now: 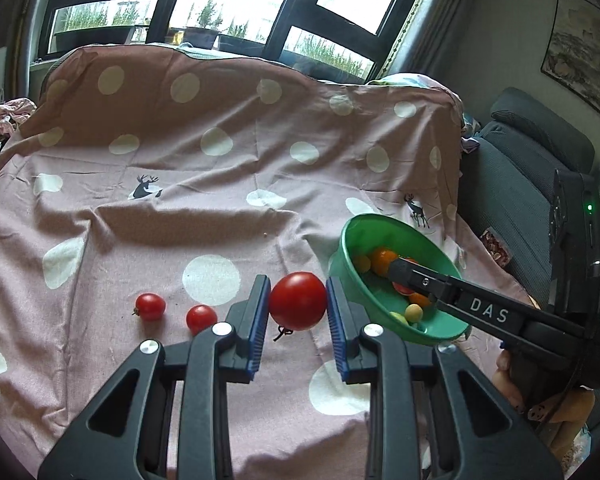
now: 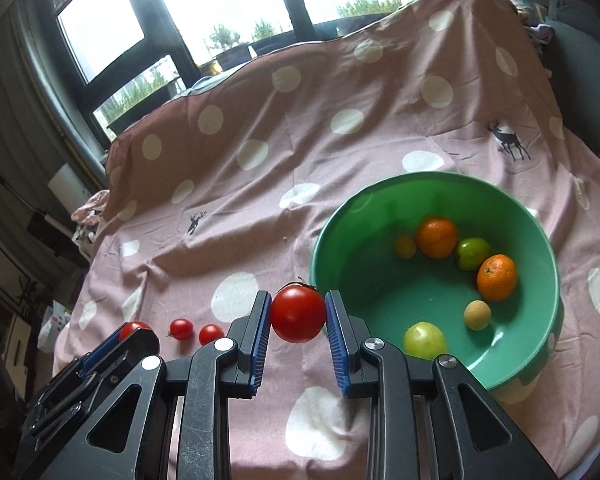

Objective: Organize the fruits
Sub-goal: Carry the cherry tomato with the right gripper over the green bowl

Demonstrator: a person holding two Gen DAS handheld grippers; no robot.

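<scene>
My left gripper [image 1: 297,283] is shut on a large red tomato [image 1: 298,301], held above the pink dotted cloth [image 1: 180,220]. The right gripper [image 2: 298,297] is shut on a second large red tomato [image 2: 298,314] just left of the green bowl [image 2: 360,240]. In the left wrist view the right gripper [image 1: 398,272] reaches over the bowl [image 1: 350,240]. Two oranges [image 2: 437,237] [image 2: 496,277], green fruits [image 2: 425,340] and small yellowish fruits [image 2: 477,315] lie in the bowl. Two cherry tomatoes [image 1: 150,306] [image 1: 201,319] rest on the cloth to the left.
The cloth drapes up over a raised back [image 1: 220,92] below a window [image 1: 220,0]. A grey sofa [image 1: 520,168] stands to the right of the table. A person's hand [image 1: 508,372] holds the right gripper's handle. The left gripper [image 2: 140,334] shows at the right wrist view's lower left.
</scene>
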